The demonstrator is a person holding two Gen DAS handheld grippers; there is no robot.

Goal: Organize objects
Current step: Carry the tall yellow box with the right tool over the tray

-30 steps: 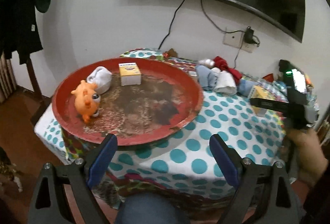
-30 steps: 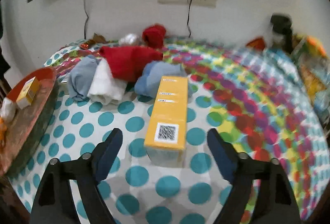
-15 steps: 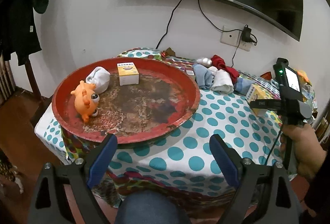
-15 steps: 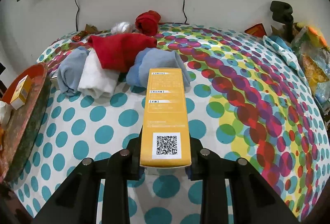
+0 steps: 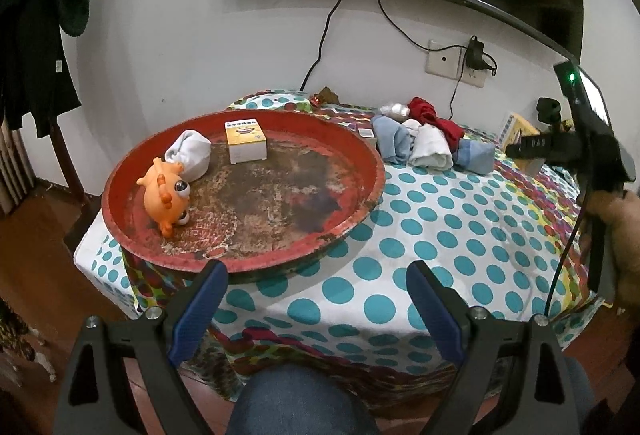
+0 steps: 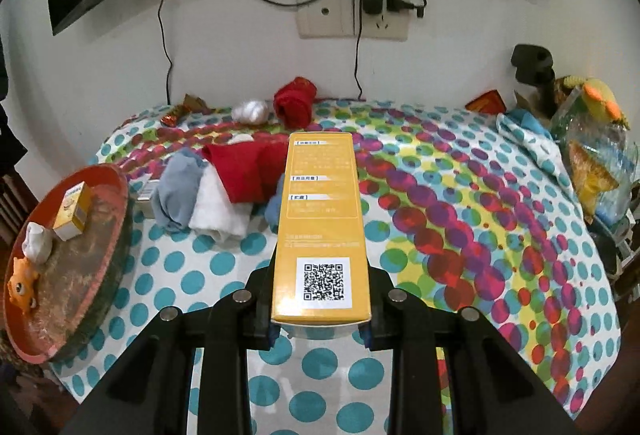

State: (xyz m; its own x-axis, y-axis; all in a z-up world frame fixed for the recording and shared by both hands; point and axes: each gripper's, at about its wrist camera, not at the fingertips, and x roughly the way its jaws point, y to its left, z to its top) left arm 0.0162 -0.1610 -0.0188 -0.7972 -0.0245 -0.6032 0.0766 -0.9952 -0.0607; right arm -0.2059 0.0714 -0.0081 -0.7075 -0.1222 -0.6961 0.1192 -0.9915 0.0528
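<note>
My right gripper [image 6: 320,319] is shut on a long yellow box [image 6: 320,219] with a QR code and holds it above the dotted tablecloth [image 6: 460,235]. The box also shows in the left wrist view [image 5: 520,131] at the far right. My left gripper [image 5: 316,295] is open and empty, just in front of the round red tray [image 5: 360,159]. In the tray lie an orange toy [image 5: 166,195], a rolled white sock [image 5: 192,155] and a small yellow-and-white box [image 5: 245,141]. The tray shows at the left in the right wrist view [image 6: 108,247].
A pile of rolled socks, blue [image 6: 176,195], white [image 6: 220,211] and red [image 6: 244,171], lies behind the held box. A red roll [image 6: 294,103] and a white ball [image 6: 250,111] sit by the wall. Bags and toys [image 6: 592,155] crowd the right edge. A knee [image 5: 296,395] is below.
My right gripper closed on the yellow box and lifted it off the cloth. My left gripper stayed open and drew back a little from the tray.
</note>
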